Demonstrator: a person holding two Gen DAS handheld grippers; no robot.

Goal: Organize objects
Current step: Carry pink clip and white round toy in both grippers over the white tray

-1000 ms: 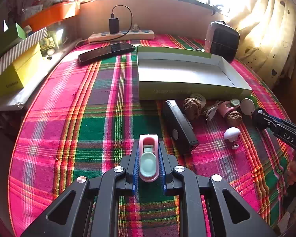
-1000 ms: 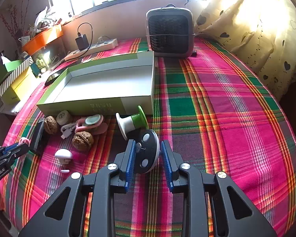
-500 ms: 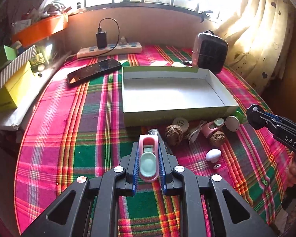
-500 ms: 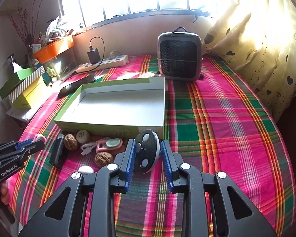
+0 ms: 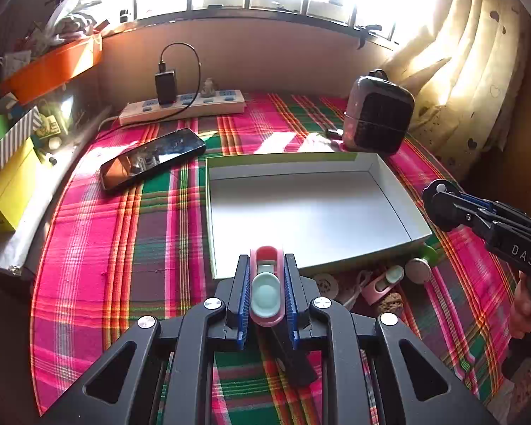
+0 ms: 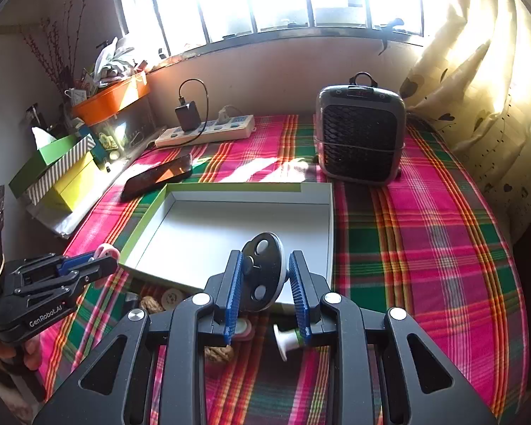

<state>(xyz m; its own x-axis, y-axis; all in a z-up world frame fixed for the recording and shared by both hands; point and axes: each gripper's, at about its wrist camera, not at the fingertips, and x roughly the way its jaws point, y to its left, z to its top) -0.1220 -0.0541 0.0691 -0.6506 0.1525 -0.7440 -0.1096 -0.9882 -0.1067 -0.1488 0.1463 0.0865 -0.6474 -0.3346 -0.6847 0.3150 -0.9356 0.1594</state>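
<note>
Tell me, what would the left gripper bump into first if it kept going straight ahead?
Probably the near wall of the tray, or it may pass just above that into the tray. The left hand-held gripper, shut on a pink clip, points right at it; height is unclear.

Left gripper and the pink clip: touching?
Touching. The left wrist view shows the left gripper with both blue pads pressed against the pink clip.

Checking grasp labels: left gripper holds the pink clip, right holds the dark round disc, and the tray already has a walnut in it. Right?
Not quite. The tray is empty in the right wrist view; a walnut lies outside its near wall. The left gripper does hold the pink clip, the right gripper the dark round disc.
</note>
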